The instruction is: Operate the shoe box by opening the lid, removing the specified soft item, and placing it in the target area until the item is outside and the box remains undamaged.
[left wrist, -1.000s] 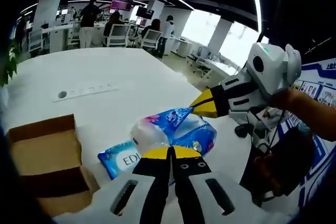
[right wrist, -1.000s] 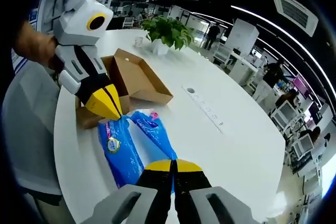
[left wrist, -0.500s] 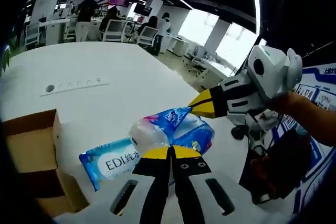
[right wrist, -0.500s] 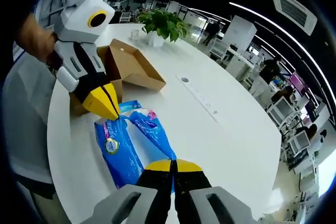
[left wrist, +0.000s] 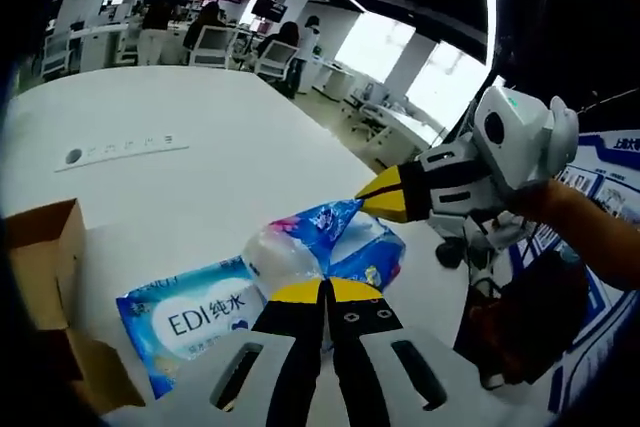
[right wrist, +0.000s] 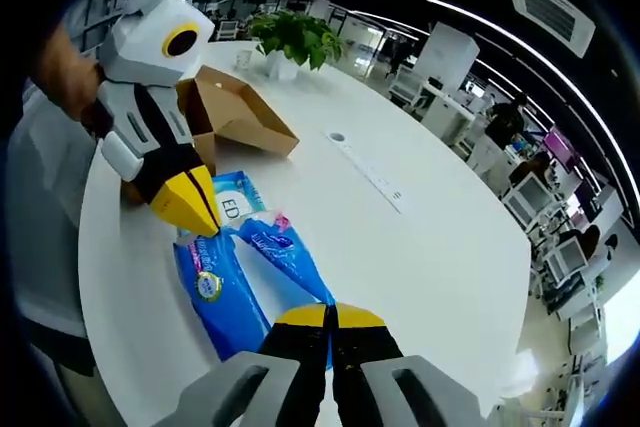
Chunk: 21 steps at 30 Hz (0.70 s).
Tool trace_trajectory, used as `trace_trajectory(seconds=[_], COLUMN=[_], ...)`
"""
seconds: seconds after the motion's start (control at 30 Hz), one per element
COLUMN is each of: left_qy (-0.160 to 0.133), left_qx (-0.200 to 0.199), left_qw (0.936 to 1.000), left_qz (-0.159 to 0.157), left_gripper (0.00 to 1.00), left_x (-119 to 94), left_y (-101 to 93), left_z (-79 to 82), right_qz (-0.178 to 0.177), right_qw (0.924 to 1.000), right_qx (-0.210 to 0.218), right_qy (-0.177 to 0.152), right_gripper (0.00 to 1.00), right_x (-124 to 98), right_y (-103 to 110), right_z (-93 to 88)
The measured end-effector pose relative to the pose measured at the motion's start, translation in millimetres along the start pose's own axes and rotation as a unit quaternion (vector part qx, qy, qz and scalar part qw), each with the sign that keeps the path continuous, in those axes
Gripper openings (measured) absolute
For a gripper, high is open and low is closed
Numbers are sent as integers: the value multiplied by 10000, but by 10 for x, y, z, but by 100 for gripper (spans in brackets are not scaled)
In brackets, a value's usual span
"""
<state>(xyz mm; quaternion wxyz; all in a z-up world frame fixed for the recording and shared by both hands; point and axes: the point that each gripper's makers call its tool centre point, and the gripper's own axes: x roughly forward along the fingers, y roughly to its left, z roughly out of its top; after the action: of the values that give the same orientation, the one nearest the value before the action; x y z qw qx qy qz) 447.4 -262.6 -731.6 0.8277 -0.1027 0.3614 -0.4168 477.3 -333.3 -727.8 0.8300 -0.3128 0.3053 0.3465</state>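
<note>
Blue plastic of the tissue pack (left wrist: pixel 330 247) filled the centre of the left gripper view, where I held my left gripper (left wrist: pixel 322 289) clamped on its near end while the right gripper (left wrist: pixel 372 202) pinched the far corner; a second pack (left wrist: pixel 190 319) lay on the white table (left wrist: pixel 200 177) beside the open shoe box (left wrist: pixel 40 287). In the right gripper view, my right gripper (right wrist: pixel 328 315) was closed on the pack (right wrist: pixel 255 272), the left gripper (right wrist: pixel 195 217) gripped its opposite end, and the box (right wrist: pixel 235 117) sat behind, near a potted plant (right wrist: pixel 290 42).
</note>
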Motion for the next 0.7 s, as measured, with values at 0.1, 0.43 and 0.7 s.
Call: trace_trajectory(seconds=[0.1,0.43,0.7], left_qy=[28,58,42], left_qx=[-61,-369,-539], left_qw=[10000,9992,9984], left_qz=[-40,-129,-175], left_gripper=[0,0,0], left_x=[65,250,360], left_y=[-13,-24,-65], left_z=[-17,-48,-56], right_qz=[-30,-96,-129], right_qw=[10000,9999,9999], right_qx=[4,-4,-1], right_qy=[22,66,108], right_gripper=[0,0,0], right_x=[20,74,76], right_y=[-41,-160,-216], right_z=[-34,-137,-247])
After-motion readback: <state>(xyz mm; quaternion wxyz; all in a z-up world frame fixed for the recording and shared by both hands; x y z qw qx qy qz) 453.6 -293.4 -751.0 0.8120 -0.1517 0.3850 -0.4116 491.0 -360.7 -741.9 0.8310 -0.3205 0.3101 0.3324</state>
